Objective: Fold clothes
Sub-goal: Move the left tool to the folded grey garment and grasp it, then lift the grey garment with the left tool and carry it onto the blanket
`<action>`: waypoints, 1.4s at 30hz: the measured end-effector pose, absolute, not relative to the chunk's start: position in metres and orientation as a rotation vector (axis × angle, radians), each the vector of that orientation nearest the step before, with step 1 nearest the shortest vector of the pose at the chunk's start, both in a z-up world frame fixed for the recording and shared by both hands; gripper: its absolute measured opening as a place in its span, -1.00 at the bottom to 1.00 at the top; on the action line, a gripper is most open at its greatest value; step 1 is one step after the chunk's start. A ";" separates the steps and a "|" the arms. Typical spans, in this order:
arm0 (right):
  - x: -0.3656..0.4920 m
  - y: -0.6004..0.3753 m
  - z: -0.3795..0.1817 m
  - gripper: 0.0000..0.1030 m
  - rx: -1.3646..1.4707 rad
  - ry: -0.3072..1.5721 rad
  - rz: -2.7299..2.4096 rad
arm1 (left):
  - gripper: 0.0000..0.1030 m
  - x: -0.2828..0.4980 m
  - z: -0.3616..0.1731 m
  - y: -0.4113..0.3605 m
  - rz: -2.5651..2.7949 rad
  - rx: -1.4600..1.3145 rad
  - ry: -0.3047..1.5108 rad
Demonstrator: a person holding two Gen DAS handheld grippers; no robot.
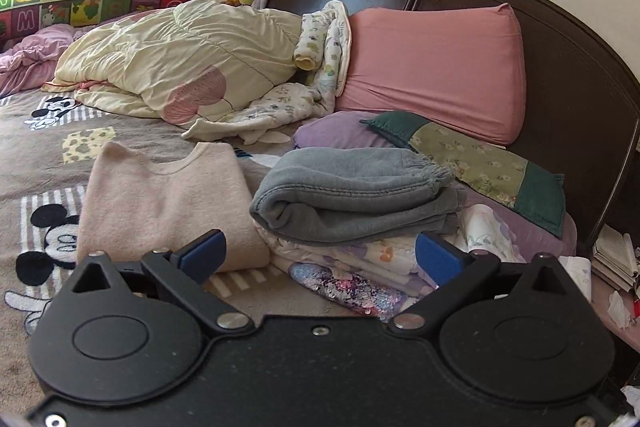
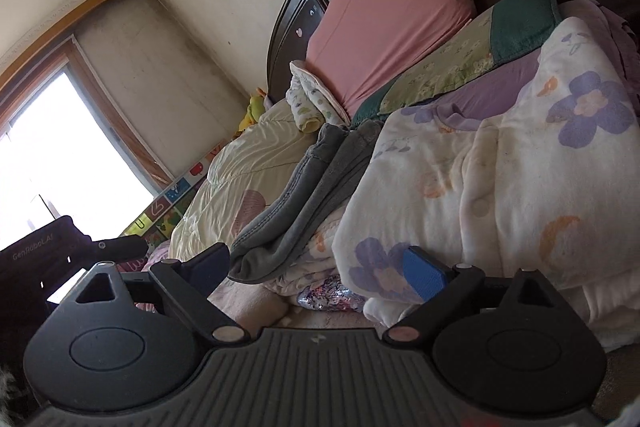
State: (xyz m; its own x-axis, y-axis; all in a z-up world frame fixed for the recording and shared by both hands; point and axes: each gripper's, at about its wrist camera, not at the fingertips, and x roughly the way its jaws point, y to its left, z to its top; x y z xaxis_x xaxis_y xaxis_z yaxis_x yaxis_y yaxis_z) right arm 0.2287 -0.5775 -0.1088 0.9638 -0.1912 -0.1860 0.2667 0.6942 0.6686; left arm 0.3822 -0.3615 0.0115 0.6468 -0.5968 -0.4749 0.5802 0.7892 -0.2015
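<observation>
In the left wrist view a folded pale pink sweater (image 1: 160, 199) lies flat on the bed. Right of it, folded grey pants (image 1: 352, 191) top a stack of floral garments (image 1: 384, 259), with a sequined piece (image 1: 348, 287) at the bottom. My left gripper (image 1: 320, 257) is open just in front of the stack and holds nothing. The right wrist view is tilted. It shows a white fleece garment with purple flowers (image 2: 500, 187) bunched beside the grey pants (image 2: 304, 203). My right gripper (image 2: 316, 271) is open and empty, its right pad (image 2: 424, 275) against the fleece.
A cream quilt (image 1: 180, 55) is heaped at the back, beside a pink pillow (image 1: 436, 67) and a green floral pillow (image 1: 480, 163) against the dark headboard (image 1: 560, 39). A cartoon-mouse blanket (image 1: 52, 147) covers the bed. Books (image 1: 616, 259) lie off its right edge.
</observation>
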 end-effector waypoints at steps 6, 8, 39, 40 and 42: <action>0.238 -0.583 -0.114 0.74 0.716 0.166 -0.282 | 0.60 0.403 -0.001 -0.433 -0.695 0.017 0.511; 0.242 -0.577 -0.110 0.86 0.676 0.181 -0.281 | 0.54 0.407 -0.005 -0.450 -0.696 0.019 0.512; 0.217 -0.581 -0.105 0.85 0.749 0.123 -0.172 | -0.84 0.377 0.094 -0.350 -0.589 -0.020 0.274; 0.217 -0.578 -0.104 0.85 0.746 0.124 -0.169 | -0.84 0.359 0.112 -0.328 -0.547 0.011 0.180; 0.218 -0.574 -0.103 0.85 0.748 0.128 -0.157 | -0.84 0.330 0.140 -0.294 -0.488 0.037 0.065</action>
